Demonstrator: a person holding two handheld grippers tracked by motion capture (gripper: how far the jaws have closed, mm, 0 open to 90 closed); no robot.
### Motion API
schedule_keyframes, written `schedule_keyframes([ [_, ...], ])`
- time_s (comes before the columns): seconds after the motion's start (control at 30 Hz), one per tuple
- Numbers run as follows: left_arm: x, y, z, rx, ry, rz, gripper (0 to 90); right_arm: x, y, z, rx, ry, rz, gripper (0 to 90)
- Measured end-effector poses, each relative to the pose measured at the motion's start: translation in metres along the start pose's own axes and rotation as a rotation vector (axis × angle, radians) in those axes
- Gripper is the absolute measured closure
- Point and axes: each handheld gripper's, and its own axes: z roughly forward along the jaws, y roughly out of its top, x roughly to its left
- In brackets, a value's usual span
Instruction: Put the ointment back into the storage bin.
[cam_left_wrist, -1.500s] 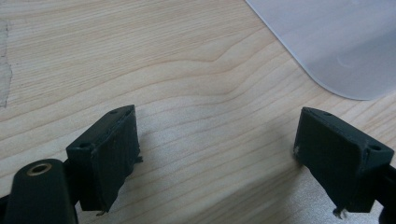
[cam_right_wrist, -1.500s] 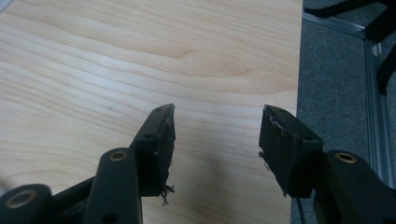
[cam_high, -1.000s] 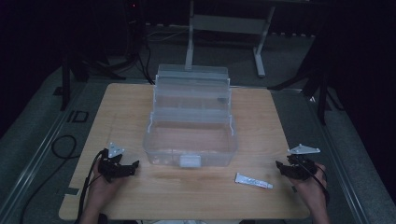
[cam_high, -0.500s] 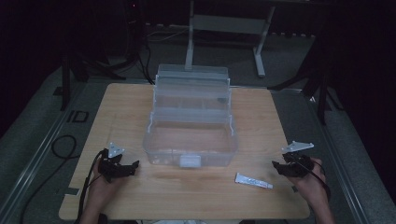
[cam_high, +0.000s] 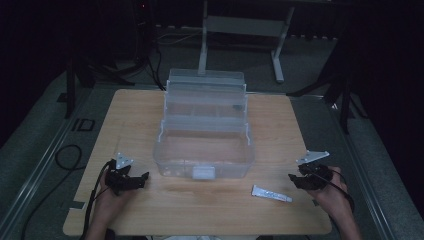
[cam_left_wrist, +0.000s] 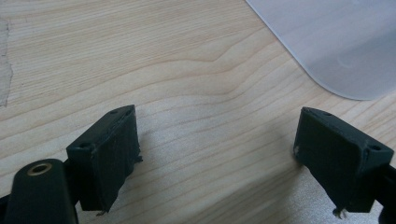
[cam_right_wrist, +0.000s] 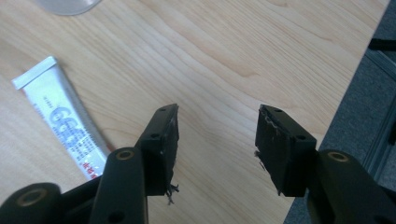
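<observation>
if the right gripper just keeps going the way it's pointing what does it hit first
Probably the bare wooden table: nothing lies between its open fingers. The white tube sits off to the side of that line, though depth is hard to judge.

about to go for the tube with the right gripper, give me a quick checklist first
1. Right gripper empty, nothing between the jaws: ok; they have just been closing a little.
2. Tube free: ok, it lies flat on the table, apart from the box.
3. Right gripper lined up on the tube: not ok, in the right gripper view the tube sits off to the left of the jaws.
4. Box open to take it: ok, lid up.
5. Left gripper out of the way: ok, open over bare wood.
</observation>
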Motion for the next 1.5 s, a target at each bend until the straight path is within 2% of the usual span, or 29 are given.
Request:
schedule_keyframes([
  [0.6, 0.0, 0.0, 0.0, 0.0, 0.0, 0.0, 14.5, 0.013, 0.014, -0.004, 0.04, 0.043, -0.111, 47.4],
  [1.03, 0.0, 0.0, 0.0, 0.0, 0.0, 0.0, 14.5, 0.019, 0.018, -0.006, 0.05, 0.066, -0.162, 47.4],
  [1.5, 0.0, 0.0, 0.0, 0.0, 0.0, 0.0, 14.5, 0.024, 0.024, -0.005, 0.081, 0.136, -0.227, 47.2],
])
